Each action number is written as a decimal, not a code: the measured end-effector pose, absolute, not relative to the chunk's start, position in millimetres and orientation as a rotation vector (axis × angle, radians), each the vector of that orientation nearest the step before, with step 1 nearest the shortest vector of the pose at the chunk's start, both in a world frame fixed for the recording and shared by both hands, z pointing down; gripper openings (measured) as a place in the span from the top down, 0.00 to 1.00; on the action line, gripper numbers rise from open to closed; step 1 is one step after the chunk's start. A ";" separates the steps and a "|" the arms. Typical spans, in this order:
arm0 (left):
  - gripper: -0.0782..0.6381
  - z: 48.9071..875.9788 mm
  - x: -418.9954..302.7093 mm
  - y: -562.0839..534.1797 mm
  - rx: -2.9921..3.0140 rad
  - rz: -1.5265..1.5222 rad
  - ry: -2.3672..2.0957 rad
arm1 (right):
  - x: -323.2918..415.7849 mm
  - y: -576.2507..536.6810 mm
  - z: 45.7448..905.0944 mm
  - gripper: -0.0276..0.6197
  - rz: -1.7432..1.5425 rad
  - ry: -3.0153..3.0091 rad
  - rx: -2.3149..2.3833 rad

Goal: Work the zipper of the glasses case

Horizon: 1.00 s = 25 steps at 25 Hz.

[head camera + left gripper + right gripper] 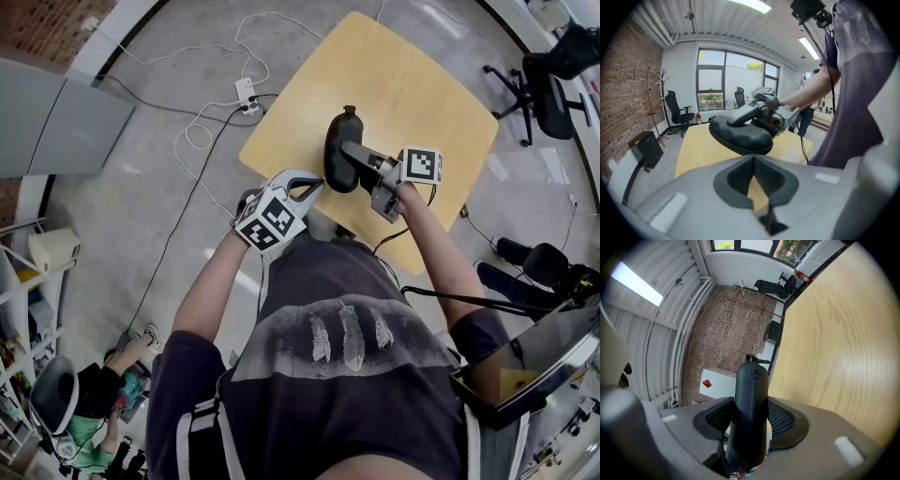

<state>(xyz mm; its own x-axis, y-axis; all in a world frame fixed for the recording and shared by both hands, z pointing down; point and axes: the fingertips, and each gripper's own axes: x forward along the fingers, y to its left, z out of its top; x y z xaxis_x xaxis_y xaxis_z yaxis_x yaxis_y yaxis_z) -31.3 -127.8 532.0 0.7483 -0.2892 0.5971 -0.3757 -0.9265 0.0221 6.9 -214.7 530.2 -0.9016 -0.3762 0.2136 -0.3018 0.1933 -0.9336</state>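
Table [431, 103] – light wood top, rounded corners, set on grey floor [131, 197]. White power strip [246, 92] is laid on the floor just beside the table's left corner – white cables [187, 137] are looped nearby. Black office chair [553, 80] is parked at the far right.

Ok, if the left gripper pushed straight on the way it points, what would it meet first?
Probably the black glasses case, held by the right gripper. It sits just beyond the shut tips of the left gripper, slightly above them; the gap is hard to judge.
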 end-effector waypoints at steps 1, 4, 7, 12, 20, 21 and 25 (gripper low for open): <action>0.89 532.6 -31.2 -128.4 2.798 0.915 -0.544 | 8.4 -215.5 532.5 0.61 -1.843 2.361 -0.693; 0.89 538.9 -28.8 -126.8 2.790 0.922 -0.551 | 12.4 -216.3 543.2 0.61 -1.885 2.298 -0.757; 0.89 547.0 -25.0 -124.1 2.794 0.960 -0.556 | 16.6 -218.7 553.1 0.61 -1.892 2.296 -0.815; 0.89 565.1 -24.9 -123.0 2.755 0.998 -0.599 | 18.0 -215.1 570.5 0.60 -1.942 2.303 -0.835; 0.86 607.4 -28.0 -124.9 2.615 1.058 -0.682 | 19.0 -210.0 604.6 0.60 -2.029 2.343 -0.881; 0.84 610.9 -31.1 -126.7 2.587 1.053 -0.701 | 20.5 -210.5 608.0 0.60 -2.035 2.353 -0.893; 0.80 615.2 -43.0 -130.1 2.522 1.038 -0.757 | 28.1 -211.5 618.0 0.60 -2.063 2.363 -0.931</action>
